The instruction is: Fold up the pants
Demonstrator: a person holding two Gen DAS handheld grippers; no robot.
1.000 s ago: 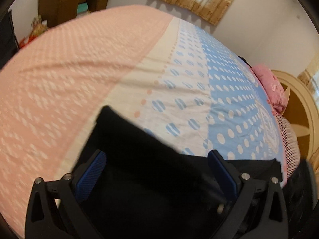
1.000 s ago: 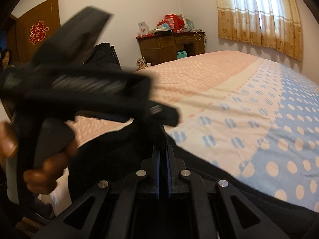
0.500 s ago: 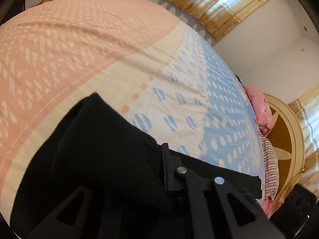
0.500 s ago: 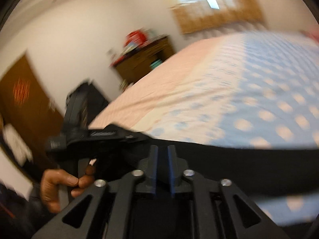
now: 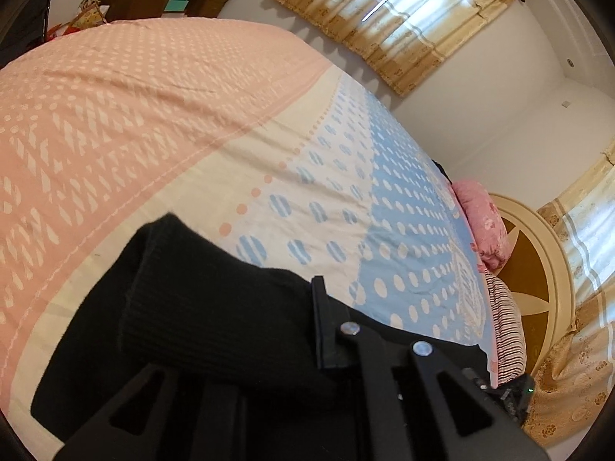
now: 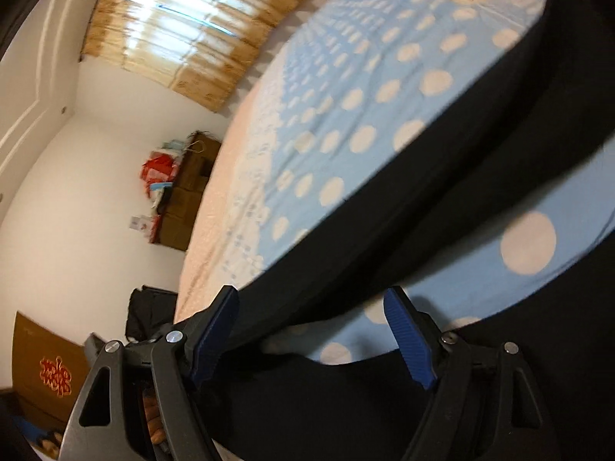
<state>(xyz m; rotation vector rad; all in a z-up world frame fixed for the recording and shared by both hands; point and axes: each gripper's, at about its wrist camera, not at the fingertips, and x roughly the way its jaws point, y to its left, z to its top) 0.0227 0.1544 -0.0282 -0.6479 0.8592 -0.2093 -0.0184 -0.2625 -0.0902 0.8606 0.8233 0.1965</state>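
Left wrist view: from the left side, a pink band of the bedspread runs into a cream strip and then a blue band dotted with white. Low in the middle, the black pants lie on the cream and pink part of the bed, their ribbed hem bunched up and rising over the left gripper. That gripper is clenched tight on the ribbed fabric, with one finger's edge showing against the cloth and the other buried under it. Further right, a pink pillow sits at the head of the bed against a round cream headboard, and tan curtains hang over the window above.

In the right wrist view the room appears tilted. At far left there is a white wall, a wooden dresser piled with red and white things, and a brown door with a red emblem. Lower down, the right gripper has its blue-padded jaws spreading apart. A dark band of the pants crosses diagonally through the gap without either pad pressing on it. To the right the cloth stretches up across the blue dotted bedspread, with more black fabric pooled under the fingers.
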